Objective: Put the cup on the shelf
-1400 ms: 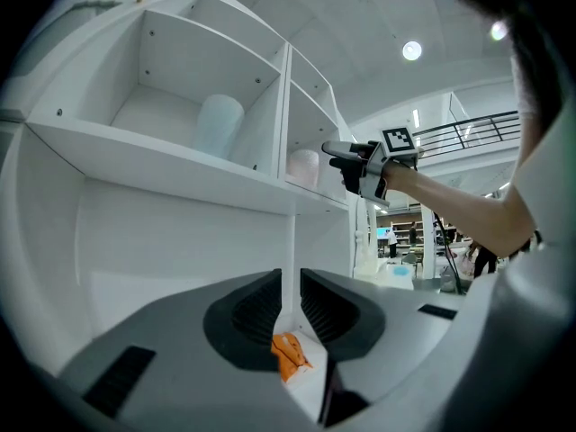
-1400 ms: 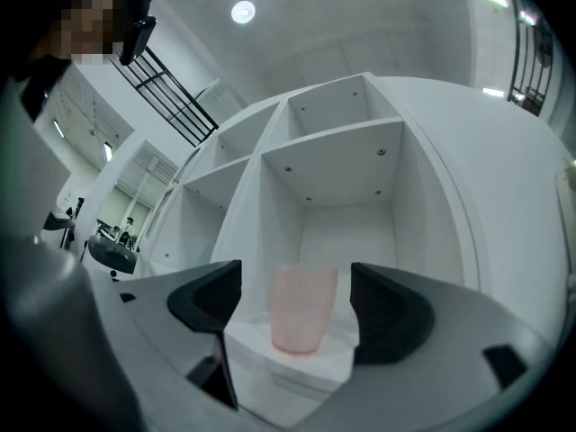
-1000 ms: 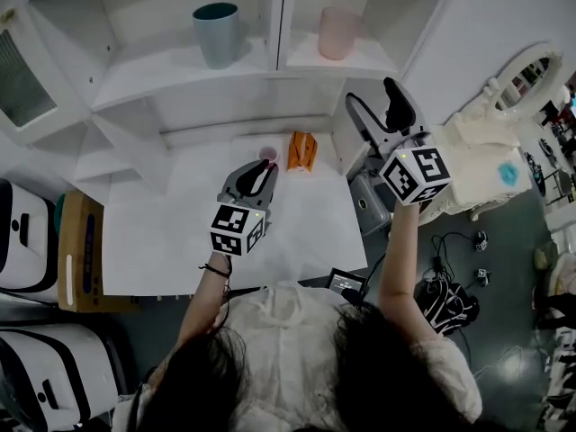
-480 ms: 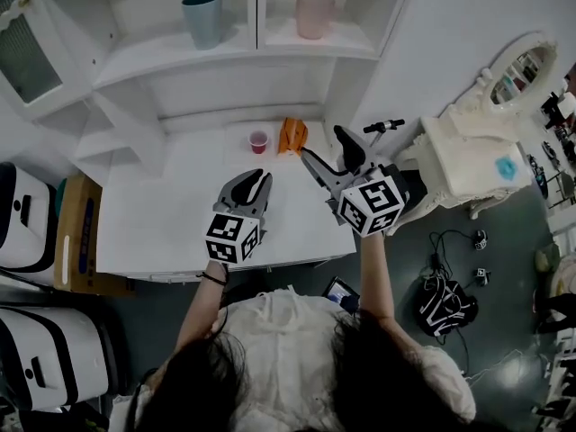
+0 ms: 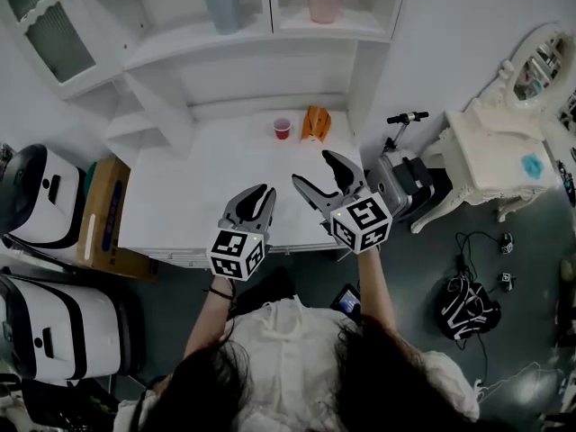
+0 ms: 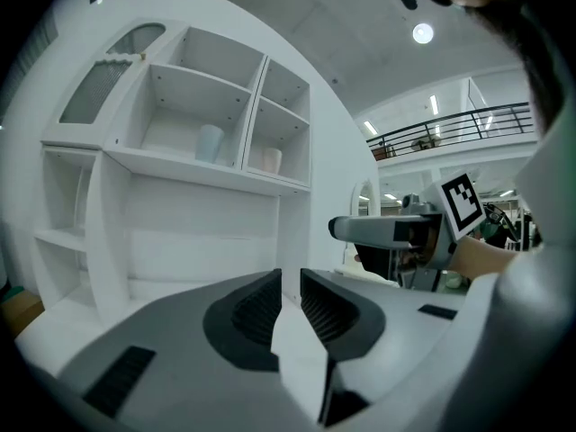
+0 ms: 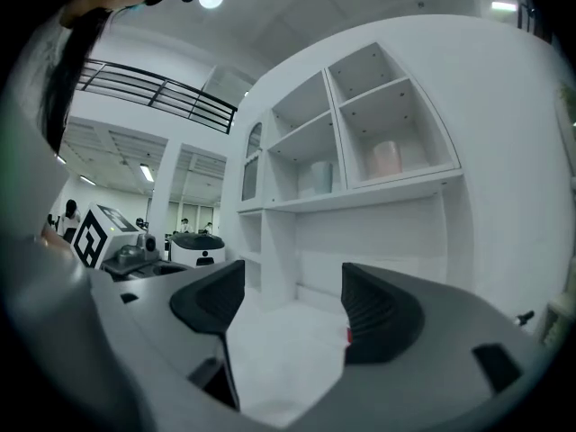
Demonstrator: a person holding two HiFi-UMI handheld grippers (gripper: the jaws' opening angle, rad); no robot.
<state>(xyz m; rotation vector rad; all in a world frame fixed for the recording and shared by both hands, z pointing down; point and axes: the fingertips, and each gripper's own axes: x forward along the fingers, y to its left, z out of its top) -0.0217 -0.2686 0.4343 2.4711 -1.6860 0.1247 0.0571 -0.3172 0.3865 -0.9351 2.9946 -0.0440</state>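
Observation:
A small red cup (image 5: pixel 283 129) stands at the back of the white table (image 5: pixel 198 196), beside an orange object (image 5: pixel 315 124). On the white shelf (image 5: pixel 270 34) above stand a teal cup (image 5: pixel 221 5) and a pink cup (image 5: pixel 324 0); the same two show in the left gripper view (image 6: pixel 209 142) (image 6: pixel 272 159) and the right gripper view (image 7: pixel 317 177) (image 7: pixel 387 158). My left gripper (image 5: pixel 261 196) (image 6: pixel 290 300) hovers over the table's near edge, shut and empty. My right gripper (image 5: pixel 318 173) (image 7: pixel 290 309) is just to its right, open, holding nothing. A red sliver of the cup (image 7: pixel 347 333) peeks past its right finger.
White rounded machines (image 5: pixel 36 205) and a cardboard box (image 5: pixel 103 214) stand left of the table. To the right are a scooter (image 5: pixel 400 178), a white dresser with a mirror (image 5: pixel 504 151) and a dark bag (image 5: pixel 468 309) with cables on the floor.
The right gripper has come down from beside the shelf to next to the left gripper. Both now sit back at the table's near edge, farther from the red cup.

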